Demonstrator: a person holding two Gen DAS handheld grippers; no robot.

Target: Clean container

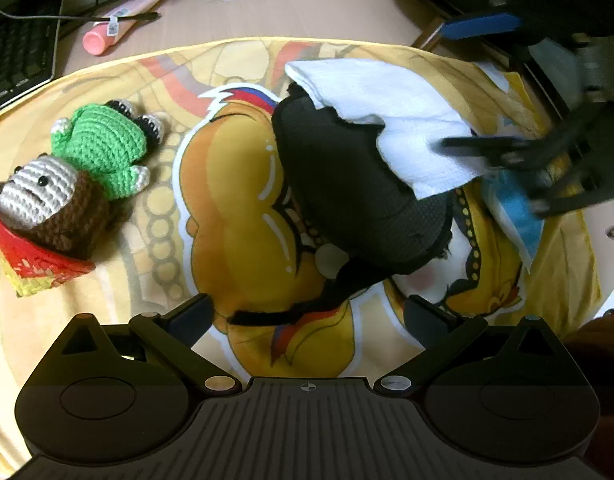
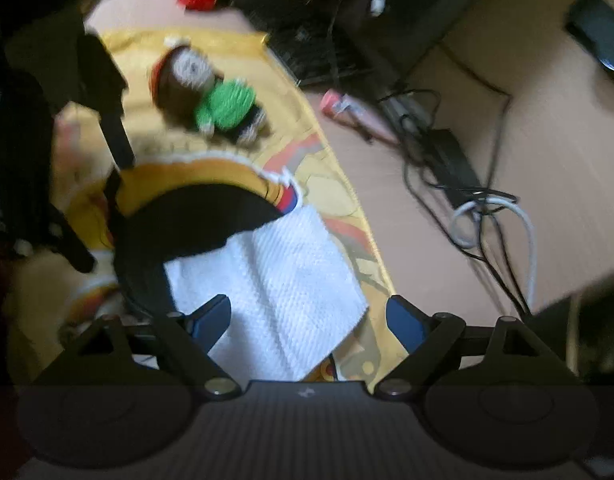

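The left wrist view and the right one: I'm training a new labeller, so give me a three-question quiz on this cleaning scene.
1. True or false: the white paper towel lies partly over the black container.
2. What stands between the open jaws of the left gripper? A) a thin black strap B) the pink tube C) the keyboard
3. Fill in: the crocheted toy wears a ____ body.

Key
1. True.
2. A; the pads do not press it.
3. Green. The right gripper is open too, above the towel.
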